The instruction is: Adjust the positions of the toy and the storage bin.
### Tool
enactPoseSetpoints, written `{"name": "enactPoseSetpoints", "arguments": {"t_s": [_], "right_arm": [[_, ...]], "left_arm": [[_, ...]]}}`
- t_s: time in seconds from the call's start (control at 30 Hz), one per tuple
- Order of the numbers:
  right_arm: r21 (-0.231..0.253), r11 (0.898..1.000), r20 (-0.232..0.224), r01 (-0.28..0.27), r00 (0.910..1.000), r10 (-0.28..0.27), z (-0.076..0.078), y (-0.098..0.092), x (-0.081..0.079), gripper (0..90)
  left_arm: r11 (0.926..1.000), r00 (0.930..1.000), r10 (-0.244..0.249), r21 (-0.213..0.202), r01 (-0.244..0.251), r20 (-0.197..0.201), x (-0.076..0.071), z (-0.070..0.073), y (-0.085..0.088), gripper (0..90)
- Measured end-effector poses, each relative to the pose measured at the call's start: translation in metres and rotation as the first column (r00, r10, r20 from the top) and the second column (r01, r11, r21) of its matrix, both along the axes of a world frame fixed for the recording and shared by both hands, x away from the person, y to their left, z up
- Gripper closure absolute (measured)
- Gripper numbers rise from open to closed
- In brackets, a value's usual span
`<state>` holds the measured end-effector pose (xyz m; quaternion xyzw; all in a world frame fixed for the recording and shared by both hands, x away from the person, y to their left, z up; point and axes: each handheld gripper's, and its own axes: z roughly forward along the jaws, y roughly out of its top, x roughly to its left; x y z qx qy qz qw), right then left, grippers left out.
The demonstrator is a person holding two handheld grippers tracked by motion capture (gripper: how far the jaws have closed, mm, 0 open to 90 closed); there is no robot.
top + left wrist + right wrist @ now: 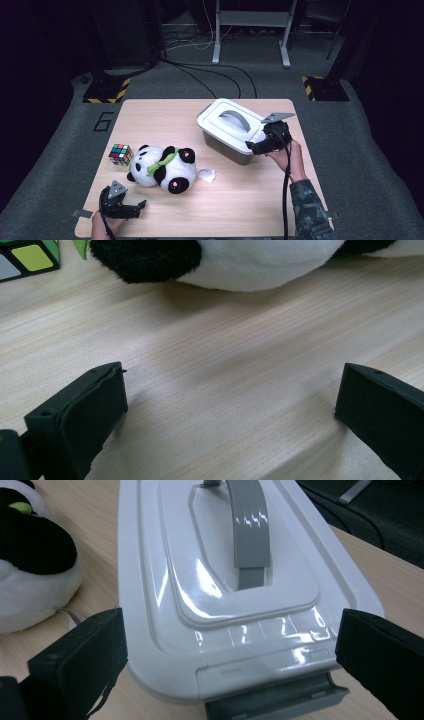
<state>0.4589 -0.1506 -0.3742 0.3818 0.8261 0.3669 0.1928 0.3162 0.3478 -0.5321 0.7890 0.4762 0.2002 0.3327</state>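
Note:
A plush panda (164, 169) with a green bow lies on the wooden table (240, 195), left of centre; its white belly and a black paw fill the top of the left gripper view (240, 262). My left gripper (131, 208) rests open on the table just in front of the panda, nothing between its fingers (85, 415). A white-lidded storage box (230, 131) with a grey handle (247, 527) stands right of centre. My right gripper (256, 148) is open at the box's near right end, its jaws on either side of the lid's end (240, 650) above a grey latch (277, 702).
A Rubik's cube (121, 154) sits at the table's left, next to the panda's head; a corner of the cube (27, 257) is at the upper left. A small white tag (206, 174) lies by the panda. Stands and cables cover the floor beyond the table.

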Motion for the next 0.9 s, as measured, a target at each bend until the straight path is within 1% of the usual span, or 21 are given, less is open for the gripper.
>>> {"name": "enactPoseSetpoints", "arguments": {"t_s": [0.03,0.07,0.13,0.17,0.2,0.23,0.37,0.43,0.47,0.5,0.53,0.57,0.6,0.67,0.7,0.77,0.8,0.83,0.87,0.9], "right_arm": [[-0.005,1.000,0.005,-0.001,1.0000,0.001,0.000,0.002,0.003,0.0],[-0.012,1.000,0.001,-0.005,1.0000,0.005,0.001,0.005,0.006,0.0],[-0.006,1.000,-0.007,-0.004,1.0000,0.004,0.002,0.009,0.012,0.0],[-0.013,1.000,-0.002,-0.016,0.9999,0.016,0.002,0.009,0.014,0.0],[-0.006,1.000,-0.005,-0.005,1.0000,0.005,0.003,0.012,0.017,0.0],[-0.012,1.000,0.002,-0.015,0.9999,0.015,0.004,0.014,0.021,0.0],[-0.006,1.000,0.004,-0.028,0.9996,0.028,0.006,0.020,0.032,0.4],[0.004,0.999,-0.003,-0.040,0.9992,0.040,0.006,0.022,0.038,3.9],[0.011,0.999,-0.008,-0.035,0.9993,0.035,0.006,0.023,0.041,6.4],[0.011,0.999,-0.004,-0.043,0.9990,0.044,0.005,0.024,0.044,10.2],[0.011,0.999,-0.010,-0.047,0.9988,0.047,0.005,0.025,0.046,13.1],[0.018,0.999,-0.010,-0.047,0.9988,0.047,0.005,0.027,0.050,15.8],[0.014,0.999,-0.002,-0.048,0.9988,0.048,0.005,0.028,0.051,18.9],[0.001,0.999,-0.007,-0.040,0.9992,0.040,0.005,0.031,0.056,27.7],[0.002,0.999,-0.010,-0.040,0.9991,0.040,0.005,0.033,0.059,28.8],[-0.009,0.999,-0.015,-0.052,0.9985,0.052,0.006,0.036,0.065,34.0],[-0.018,0.998,-0.003,-0.058,0.9983,0.058,0.006,0.037,0.067,34.9],[-0.022,0.998,0.003,-0.060,0.9982,0.061,0.006,0.039,0.068,38.4],[-0.021,0.997,0.007,-0.072,0.9974,0.072,0.005,0.041,0.070,39.1],[-0.032,0.997,-0.002,-0.071,0.9975,0.071,0.005,0.042,0.072,39.7]], "left_arm": [[1.0000,1.0000,0.000,0.000,0.000,0.000,0.000,0.000,0.000,0.0],[1.0000,1.0000,0.000,0.000,0.000,-0.001,0.000,0.000,0.000,0.0],[1.0000,1.0000,0.000,-0.001,0.000,0.000,0.000,0.000,0.000,0.0],[1.0000,1.0000,0.000,-0.001,0.000,0.000,0.000,0.000,0.000,0.0],[1.0000,1.0000,0.000,-0.001,0.000,0.000,0.000,0.000,0.000,0.0],[1.0000,1.0000,0.000,0.000,0.000,0.000,0.000,0.000,0.000,0.0],[1.0000,1.0000,0.000,-0.001,0.000,0.000,0.000,0.000,0.000,0.0],[1.0000,1.0000,0.000,-0.001,0.000,0.000,0.000,0.000,0.000,0.0],[1.0000,1.0000,0.000,0.000,0.000,0.000,0.000,0.000,0.000,0.0],[1.0000,1.0000,-0.001,0.000,0.001,0.000,0.000,0.000,0.000,0.0],[1.0000,1.0000,-0.002,0.002,0.002,-0.005,0.000,0.000,0.000,0.0],[1.0000,1.0000,0.000,-0.001,0.000,-0.001,0.000,0.000,0.000,0.0],[1.0000,0.9999,-0.004,0.002,0.004,-0.010,0.000,0.001,0.000,0.0],[1.0000,0.9999,-0.006,0.003,0.006,-0.013,0.000,0.001,0.001,0.0],[1.0000,0.9999,-0.005,0.003,0.005,-0.012,0.000,0.001,0.001,0.0],[1.0000,0.9999,-0.005,0.002,0.005,-0.012,0.000,0.001,0.001,0.0],[1.0000,0.9999,-0.005,0.001,0.005,-0.012,0.000,0.001,0.001,0.0],[1.0000,0.9999,-0.002,-0.001,0.002,-0.010,0.000,0.001,0.000,0.1],[1.0000,0.9999,-0.002,-0.002,0.002,-0.011,0.000,0.001,0.000,0.1],[1.0000,0.9999,-0.002,-0.001,0.002,-0.010,0.000,0.001,0.000,0.1]]}}
